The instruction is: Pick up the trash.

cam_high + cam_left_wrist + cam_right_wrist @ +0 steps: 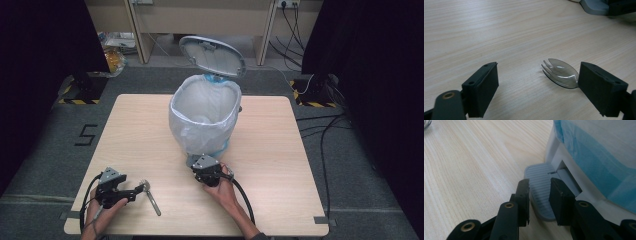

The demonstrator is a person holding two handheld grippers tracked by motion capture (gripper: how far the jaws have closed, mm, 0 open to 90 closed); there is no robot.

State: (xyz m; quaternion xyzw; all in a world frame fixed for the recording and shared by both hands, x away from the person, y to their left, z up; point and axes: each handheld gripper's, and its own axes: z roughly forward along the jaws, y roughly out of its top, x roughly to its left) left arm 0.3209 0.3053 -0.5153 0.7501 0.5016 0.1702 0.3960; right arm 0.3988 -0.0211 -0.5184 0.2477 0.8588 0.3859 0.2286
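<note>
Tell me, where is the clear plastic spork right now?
The clear plastic spork lies on the wooden table near its front left, between the left gripper's open jaws, left of the lined pedal bin.

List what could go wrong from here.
1. The right gripper presses the pedal with nearly shut jaws; if it slips off, the lid would likely drop.
2. The left gripper is open around the spork, which sits close to one jaw; closing may push the spork aside instead of gripping it.
</note>
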